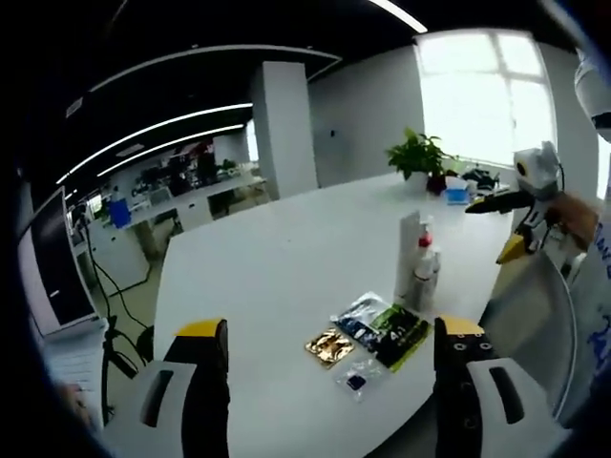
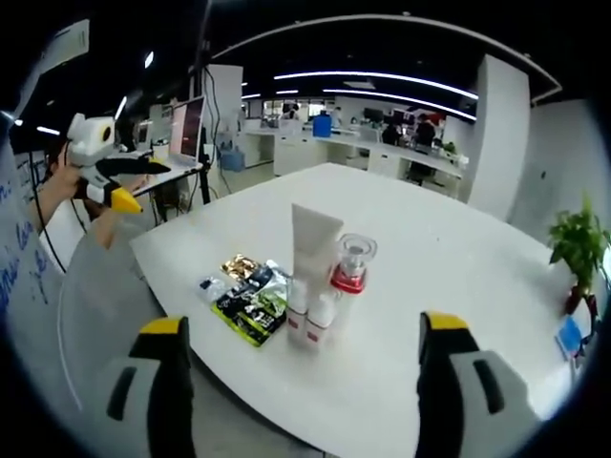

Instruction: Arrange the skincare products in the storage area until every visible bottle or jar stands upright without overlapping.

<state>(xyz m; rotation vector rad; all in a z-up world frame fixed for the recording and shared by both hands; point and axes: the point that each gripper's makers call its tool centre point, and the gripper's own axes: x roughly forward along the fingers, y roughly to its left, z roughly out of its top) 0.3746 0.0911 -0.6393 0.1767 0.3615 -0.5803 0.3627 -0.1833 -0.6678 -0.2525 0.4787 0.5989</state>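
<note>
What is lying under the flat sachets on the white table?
The sachets lie directly on the white table, beside the upright bottles. Whatever sits beneath their overlapping parts is covered.

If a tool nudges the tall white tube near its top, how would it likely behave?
The tube stands upright, taller than the bottles beside it, so a high push would probably tip it. It looks like a soft squeeze tube, so likely light and apt to give under a firm grip. Falling, it might land on the flat sachets or knock a bottle over.
</note>
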